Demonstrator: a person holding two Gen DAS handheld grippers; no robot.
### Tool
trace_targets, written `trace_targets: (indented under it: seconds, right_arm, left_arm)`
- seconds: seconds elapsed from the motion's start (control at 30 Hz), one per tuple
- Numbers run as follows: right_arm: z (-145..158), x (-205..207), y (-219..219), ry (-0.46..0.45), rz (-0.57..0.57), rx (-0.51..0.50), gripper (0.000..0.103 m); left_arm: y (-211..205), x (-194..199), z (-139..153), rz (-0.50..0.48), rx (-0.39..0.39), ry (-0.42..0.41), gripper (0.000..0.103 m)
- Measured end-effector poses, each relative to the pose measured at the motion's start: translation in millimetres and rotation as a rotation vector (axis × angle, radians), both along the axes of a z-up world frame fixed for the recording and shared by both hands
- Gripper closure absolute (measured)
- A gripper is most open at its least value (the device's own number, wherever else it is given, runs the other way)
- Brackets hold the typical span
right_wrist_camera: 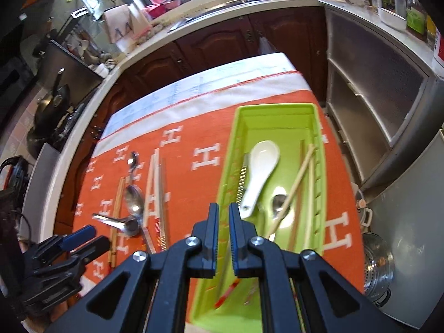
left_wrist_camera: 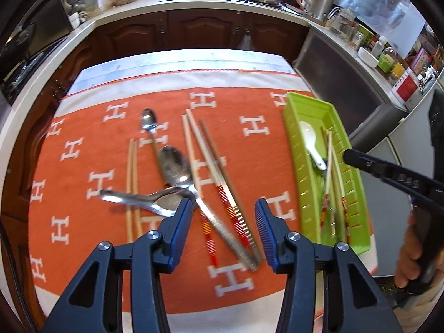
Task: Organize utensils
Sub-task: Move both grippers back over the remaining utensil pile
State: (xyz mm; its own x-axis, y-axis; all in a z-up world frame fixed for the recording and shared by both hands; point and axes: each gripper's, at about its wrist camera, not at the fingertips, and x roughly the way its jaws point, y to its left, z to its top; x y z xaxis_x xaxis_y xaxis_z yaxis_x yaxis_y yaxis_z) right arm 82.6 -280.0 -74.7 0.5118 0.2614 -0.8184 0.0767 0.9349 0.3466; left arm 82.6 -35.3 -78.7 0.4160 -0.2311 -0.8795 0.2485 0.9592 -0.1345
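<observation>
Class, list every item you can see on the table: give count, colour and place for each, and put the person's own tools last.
Green plastic tray: one, right side of the orange cloth.
White ceramic spoon: one, inside the tray.
Metal spoons on the cloth: three, silver, left of centre, overlapping.
Metal tongs: one, silver, centre of the cloth.
Plain wooden chopsticks: one pair, tan, left.
Red-banded chopsticks: several, in the tray; more on the cloth.
Left gripper: blue pads, open, empty.
Right gripper: nearly shut, empty, above the tray.

White capital "H" letters repeat across the orange woven cloth (left_wrist_camera: 172, 149) on the desk; the black gripper handle's (left_wrist_camera: 408, 184) embossed lettering is unreadable.
</observation>
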Motion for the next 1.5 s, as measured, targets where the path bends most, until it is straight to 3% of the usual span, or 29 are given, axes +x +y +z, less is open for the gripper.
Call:
trace_targets:
  seconds: [0.3, 0.83, 0.97, 1.13, 1.27, 1.5]
  right_arm:
    - [9, -6, 56, 0.004, 0.109, 0.013, 0.095]
    - [-30, 11, 122, 0.12, 0.219, 0.03, 0.095]
    - [-40, 18, 139, 0.147, 0.256, 0.039, 0.095]
    - [-46, 23, 148, 0.154, 0.279, 0.049, 0.095]
    - [-50, 30, 152, 0.154, 0.283, 0.041, 0.095]
    - [-67, 35, 165, 0.176, 0.3, 0.024, 0.095]
  left_arm:
    - [44, -15, -14, 0.056, -0.004, 0.026, 0.057]
    - [127, -7, -55, 0.188, -0.194, 0.125, 0.056]
    - [132, 2, -57, 0.19, -0.162, 0.095, 0.056]
    - [138, 26, -43, 0.145, -0.103, 0.041, 0.056]
    - [126, 53, -31, 0.033, -0.017, -0.014, 0.056]
    - [83, 89, -54, -0.222, 0.098, 0.05, 0.056]
